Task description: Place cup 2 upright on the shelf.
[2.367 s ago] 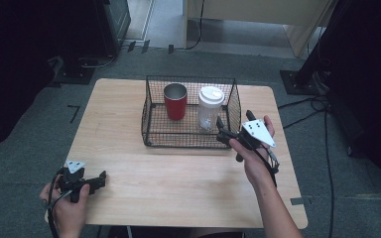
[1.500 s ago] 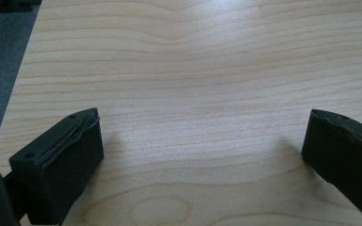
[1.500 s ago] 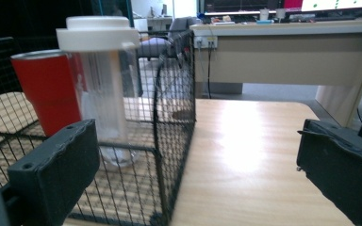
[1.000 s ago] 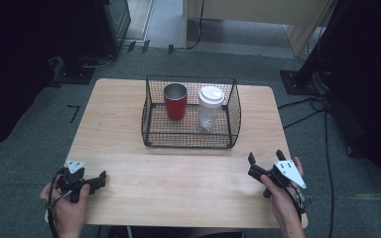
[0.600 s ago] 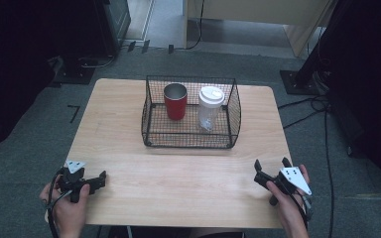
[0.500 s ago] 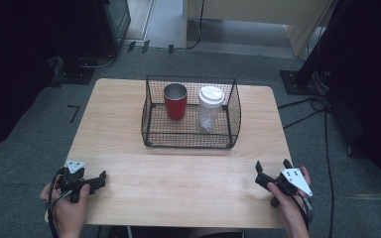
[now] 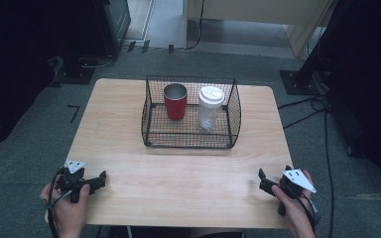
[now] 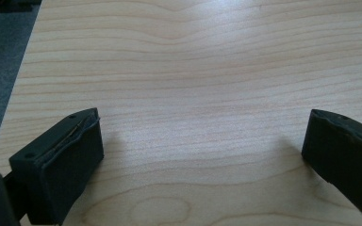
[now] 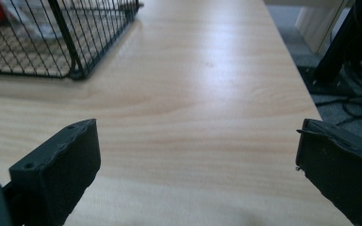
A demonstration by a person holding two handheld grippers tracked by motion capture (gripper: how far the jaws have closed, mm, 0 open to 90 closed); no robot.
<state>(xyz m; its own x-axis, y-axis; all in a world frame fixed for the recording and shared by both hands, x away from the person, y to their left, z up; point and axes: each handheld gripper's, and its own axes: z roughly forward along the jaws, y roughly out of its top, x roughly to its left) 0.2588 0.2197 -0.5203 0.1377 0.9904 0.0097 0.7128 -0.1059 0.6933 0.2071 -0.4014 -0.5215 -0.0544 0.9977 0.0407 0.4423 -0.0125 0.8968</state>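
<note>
Resting at the near corners of the wooden table (image 7: 129, 148), the two hand-held grippers are seen from the high view well apart from each other. The left gripper (image 7: 101, 179) is held at the near left corner, the right gripper (image 7: 263, 179) at the near right corner. Between and beyond them, toward the far side of the table, a black wire basket (image 7: 191, 141) stands. Inside it a red cup (image 7: 175, 101) is set upright at the left, and a clear bottle with a white lid (image 7: 210, 106) is set upright just beside it at the right.

How far the jaws are parted is hard to read from above, but it is made plain in the two gripper views. In the left gripper view the left gripper (image 8: 202, 155) is shown with its jaws spread wide over bare wood grain, nothing being held between them. In the right gripper view the right gripper (image 9: 195, 160) is likewise shown wide open and holding nothing, just above the tabletop.

A near corner of the basket (image 9: 70, 70) is caught at the upper left of the right gripper view, with a blurred patch of red behind the mesh; the cup and the bottle cannot be made out clearly there. The table's right edge and dark cables on the floor (image 9: 353, 101) are also seen there.
</note>
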